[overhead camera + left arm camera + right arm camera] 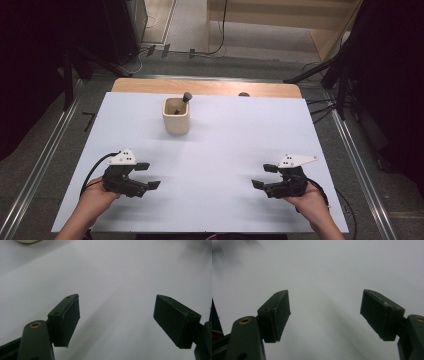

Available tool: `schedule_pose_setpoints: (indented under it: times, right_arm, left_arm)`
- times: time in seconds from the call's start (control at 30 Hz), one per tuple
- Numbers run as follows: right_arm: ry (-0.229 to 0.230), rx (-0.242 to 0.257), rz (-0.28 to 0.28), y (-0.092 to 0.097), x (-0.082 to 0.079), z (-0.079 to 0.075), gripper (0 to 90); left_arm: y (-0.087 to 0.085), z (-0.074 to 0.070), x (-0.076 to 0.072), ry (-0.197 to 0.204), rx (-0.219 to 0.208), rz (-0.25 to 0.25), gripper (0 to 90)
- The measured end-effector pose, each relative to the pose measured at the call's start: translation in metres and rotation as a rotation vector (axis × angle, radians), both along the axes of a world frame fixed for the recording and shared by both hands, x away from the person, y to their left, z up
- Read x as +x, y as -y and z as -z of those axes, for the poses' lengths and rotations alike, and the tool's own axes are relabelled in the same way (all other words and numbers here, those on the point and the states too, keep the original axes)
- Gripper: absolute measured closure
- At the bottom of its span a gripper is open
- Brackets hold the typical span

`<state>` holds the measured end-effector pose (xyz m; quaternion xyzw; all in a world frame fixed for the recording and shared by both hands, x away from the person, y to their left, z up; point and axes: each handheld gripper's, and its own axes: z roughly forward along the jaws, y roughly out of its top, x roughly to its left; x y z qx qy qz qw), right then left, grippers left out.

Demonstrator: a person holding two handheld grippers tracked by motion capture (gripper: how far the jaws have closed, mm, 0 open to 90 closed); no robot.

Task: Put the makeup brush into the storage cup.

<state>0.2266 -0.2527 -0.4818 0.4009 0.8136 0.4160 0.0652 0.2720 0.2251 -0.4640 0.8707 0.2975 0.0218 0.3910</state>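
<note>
A cream square cup [176, 116] stands on the white table [215, 150] at the back, left of the middle, with a dark-headed stick [185, 98] leaning out of it. My left gripper [150, 175] rests low over the table near the front left, held by a hand, jaws wide apart and empty. My right gripper [262, 176] mirrors it at the front right, also open with nothing between its jaws. In the left gripper view the pads [68, 320] frame bare white table, and the cup's base [26, 241] shows at the top left edge. In the right gripper view the pads [277, 315] stand apart over bare table.
A wooden strip [205, 87] borders the table's far edge, with a small dark object [244, 94] on it. Metal rails [45, 155] run along both sides of the table. Dark equipment and cables stand on the floor beyond.
</note>
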Motion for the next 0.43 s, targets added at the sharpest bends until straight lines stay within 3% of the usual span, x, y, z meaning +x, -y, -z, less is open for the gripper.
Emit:
schedule_pose_setpoints:
  times: [0.43]
  right_arm:
    - [0.003,-0.001,-0.007,-0.0005,0.0001,-0.0002,24.8]
  left_arm:
    - [-0.0004,0.0008,0.0002,-0.008,0.001,-0.006,21.8]
